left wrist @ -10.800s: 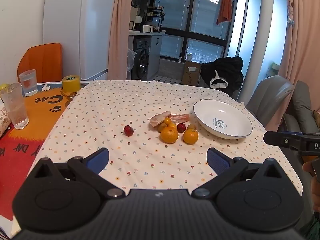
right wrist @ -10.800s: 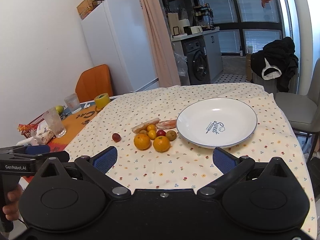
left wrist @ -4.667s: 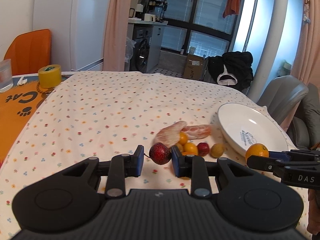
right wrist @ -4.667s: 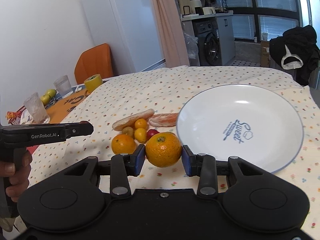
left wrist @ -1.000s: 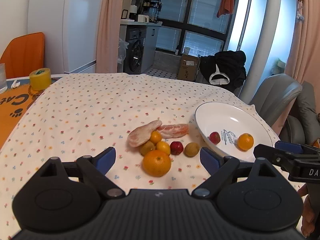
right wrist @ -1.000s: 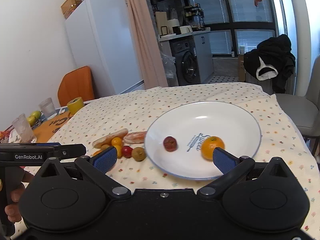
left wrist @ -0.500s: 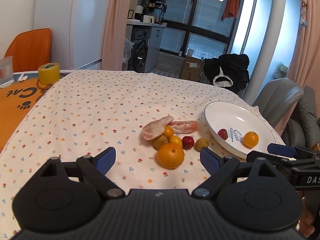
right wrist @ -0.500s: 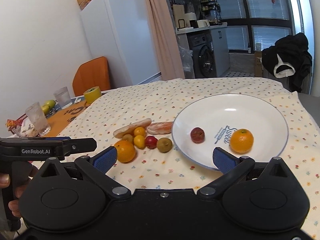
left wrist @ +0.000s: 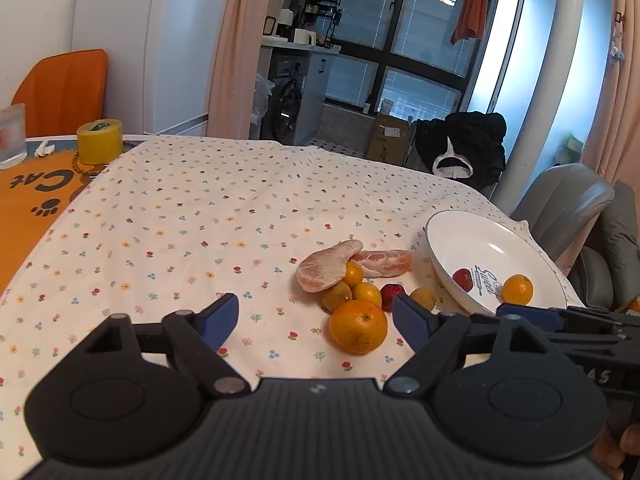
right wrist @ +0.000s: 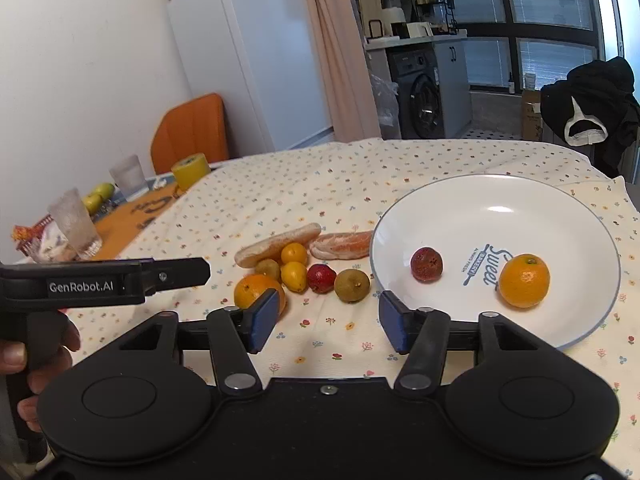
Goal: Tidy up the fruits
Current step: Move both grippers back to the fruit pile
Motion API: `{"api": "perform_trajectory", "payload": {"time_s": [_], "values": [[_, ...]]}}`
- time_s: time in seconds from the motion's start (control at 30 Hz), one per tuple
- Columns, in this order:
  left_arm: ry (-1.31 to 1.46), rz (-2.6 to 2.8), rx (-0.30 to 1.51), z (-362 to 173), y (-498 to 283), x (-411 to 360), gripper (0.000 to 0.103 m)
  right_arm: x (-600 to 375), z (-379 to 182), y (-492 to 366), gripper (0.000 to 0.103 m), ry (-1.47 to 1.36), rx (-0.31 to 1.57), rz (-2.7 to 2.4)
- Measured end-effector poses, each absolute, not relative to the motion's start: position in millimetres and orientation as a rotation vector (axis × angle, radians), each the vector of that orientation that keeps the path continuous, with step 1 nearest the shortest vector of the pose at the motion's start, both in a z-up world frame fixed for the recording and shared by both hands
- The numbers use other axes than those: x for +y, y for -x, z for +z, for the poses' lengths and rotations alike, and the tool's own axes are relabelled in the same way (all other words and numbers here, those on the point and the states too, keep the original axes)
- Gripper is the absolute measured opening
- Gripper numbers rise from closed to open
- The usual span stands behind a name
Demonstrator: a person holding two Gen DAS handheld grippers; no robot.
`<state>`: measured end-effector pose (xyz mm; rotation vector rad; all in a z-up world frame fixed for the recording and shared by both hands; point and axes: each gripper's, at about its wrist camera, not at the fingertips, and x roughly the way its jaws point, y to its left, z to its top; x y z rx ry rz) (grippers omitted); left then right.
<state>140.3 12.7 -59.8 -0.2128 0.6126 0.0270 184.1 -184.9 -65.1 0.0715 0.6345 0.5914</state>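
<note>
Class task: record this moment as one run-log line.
left gripper: open, empty | right gripper: open, empty | plate: orange, red fruit | tablecloth: large orange, small fruits

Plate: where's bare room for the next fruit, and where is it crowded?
The plate is bare across its far half and middle; only the red fruit and an orange sit near its front. Crowded: the fruit cluster against the plate's left rim. Both grippers open.

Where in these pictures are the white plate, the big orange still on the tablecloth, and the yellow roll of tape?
white plate [right wrist: 520, 200]: right wrist view, bare far inner surface.
big orange [left wrist: 358, 327]: left wrist view, middle of its peel.
yellow tape roll [left wrist: 99, 141]: left wrist view, its side wall.
</note>
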Motion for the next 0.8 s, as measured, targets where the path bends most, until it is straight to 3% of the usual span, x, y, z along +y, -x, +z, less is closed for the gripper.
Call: {"api": "perform_trajectory", "payload": {"time_s": [0.33, 0.8], "values": [[0.217, -0.002, 0.638, -67, -160, 22, 0.071, -155, -76, -189, 0.041, -0.047, 0.653, 0.514], [0.222, -0.09, 0.671, -77, -191, 28, 0.06, -135, -85, -197, 0.037, -0.034, 0.655, 0.347]]}}
